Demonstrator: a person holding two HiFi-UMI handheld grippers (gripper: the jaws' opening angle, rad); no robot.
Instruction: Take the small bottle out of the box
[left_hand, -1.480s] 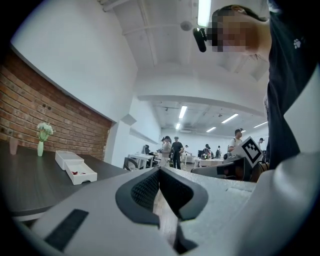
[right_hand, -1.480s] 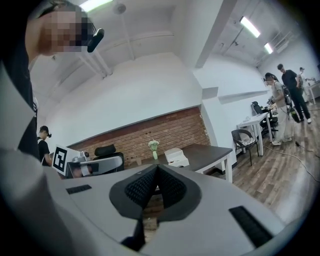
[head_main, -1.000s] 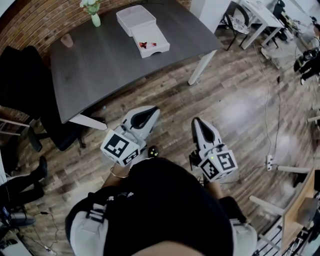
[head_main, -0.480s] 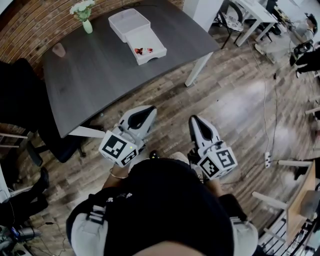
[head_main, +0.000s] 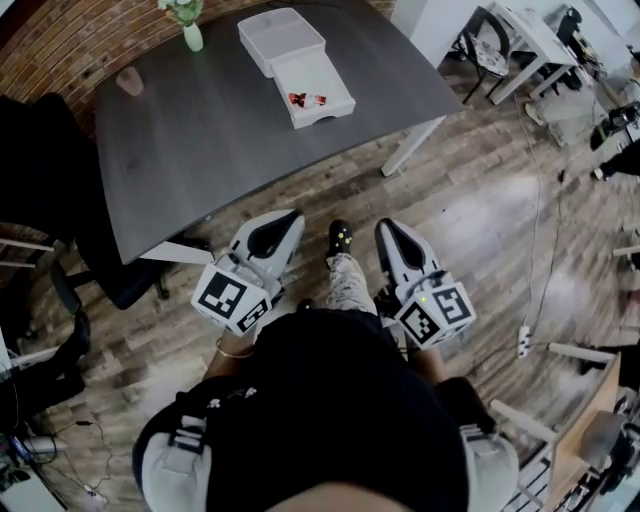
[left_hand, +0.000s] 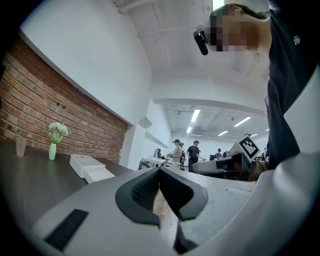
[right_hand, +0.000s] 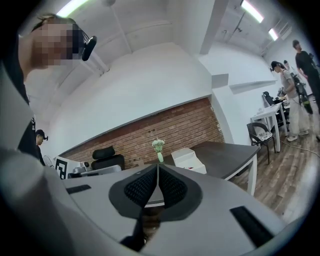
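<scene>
Dark table (head_main: 200, 130): two boxes (head_main: 281, 40), one small bottle (head_main: 307, 99); left tool (head_main: 288, 219), right tool (head_main: 386, 229) closed.

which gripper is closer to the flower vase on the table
Left. The left gripper is just short of the table at its near edge, on the side of the flower vase; the right gripper is beside it, further right and farther away.

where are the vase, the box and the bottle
vase (head_main: 193, 39), head view, on its green body
box (head_main: 322, 78), head view, on its bare inside floor
bottle (head_main: 306, 99), head view, on its red middle
</scene>
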